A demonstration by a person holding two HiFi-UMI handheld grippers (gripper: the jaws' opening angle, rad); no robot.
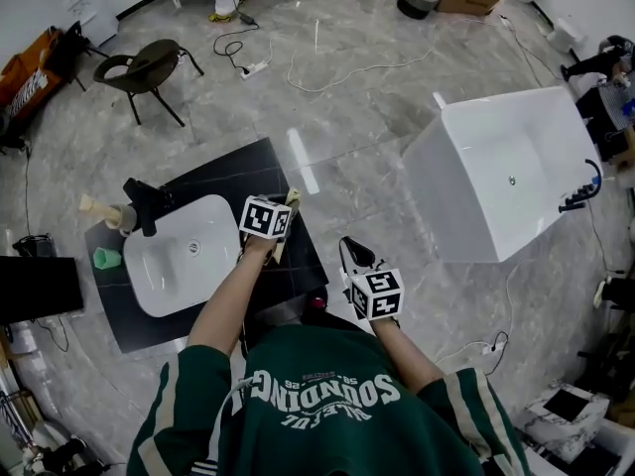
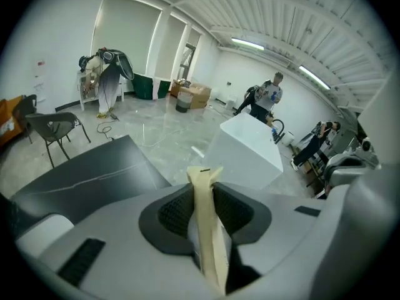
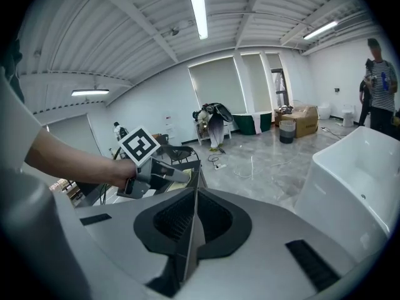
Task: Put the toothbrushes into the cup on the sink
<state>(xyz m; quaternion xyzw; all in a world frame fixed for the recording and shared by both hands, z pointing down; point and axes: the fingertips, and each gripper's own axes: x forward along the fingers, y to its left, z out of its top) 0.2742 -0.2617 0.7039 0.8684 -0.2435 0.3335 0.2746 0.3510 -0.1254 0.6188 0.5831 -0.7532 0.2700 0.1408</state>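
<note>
One toothbrush (image 2: 207, 242): clamped in our left tongs (image 2: 204, 192), long axis running forward past the tips.
Cup (image 1: 106, 258): green, on the worktop (image 1: 263, 162), across the sink (image 1: 159, 286), frame-left of our left tongs.
Right tongs (image 3: 190, 205): closed, empty, farther away.

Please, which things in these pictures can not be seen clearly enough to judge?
- Head view: the green cup is too small; its contents cannot be told.
- Head view: the beige thing beside the faucet is too small to name.
- Left gripper view: the left gripper is shut on a cream packet; the wrapping hides what is inside.
</note>
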